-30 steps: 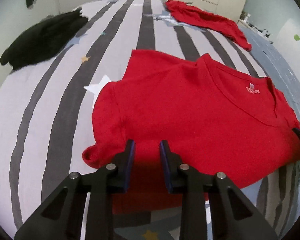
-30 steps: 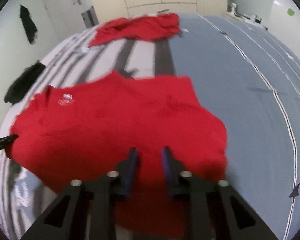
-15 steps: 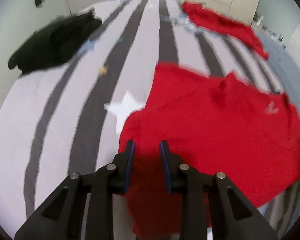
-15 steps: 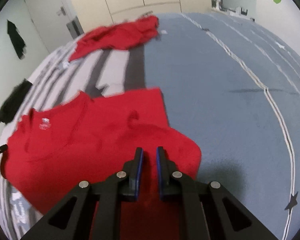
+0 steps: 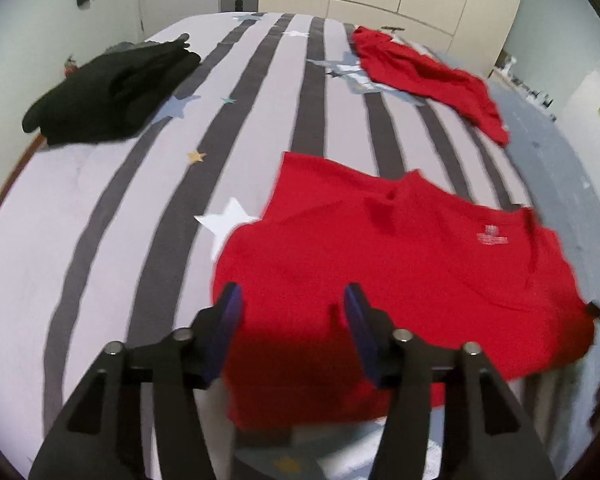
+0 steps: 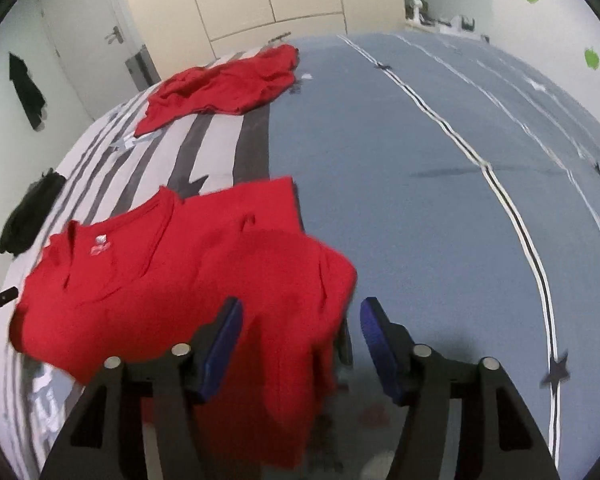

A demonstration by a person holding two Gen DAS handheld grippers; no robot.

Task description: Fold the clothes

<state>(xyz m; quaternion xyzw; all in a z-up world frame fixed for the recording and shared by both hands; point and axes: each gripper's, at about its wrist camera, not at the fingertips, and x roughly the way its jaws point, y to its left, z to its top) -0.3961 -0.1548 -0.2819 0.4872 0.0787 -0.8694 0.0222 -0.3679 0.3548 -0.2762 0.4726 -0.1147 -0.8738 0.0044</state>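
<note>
My left hand-held gripper [image 5: 292,304] gapes, holding nothing | my right hand-held gripper [image 6: 300,316] too | red shirt [image 5: 400,264] looks soft, light, floppy | I'd pinch its near edge.

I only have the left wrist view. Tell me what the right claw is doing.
Observer: The right claw is open, with the red shirt's near edge lying between its fingers, not pinched.
Operator: Report what lies right of the shirt.
Observer: Plain blue-grey bedding with a thin black-and-white stripe running along it.
Operator: Check the wall on that side.
Observer: Green apple-shaped stickers are on the white wall.
</note>
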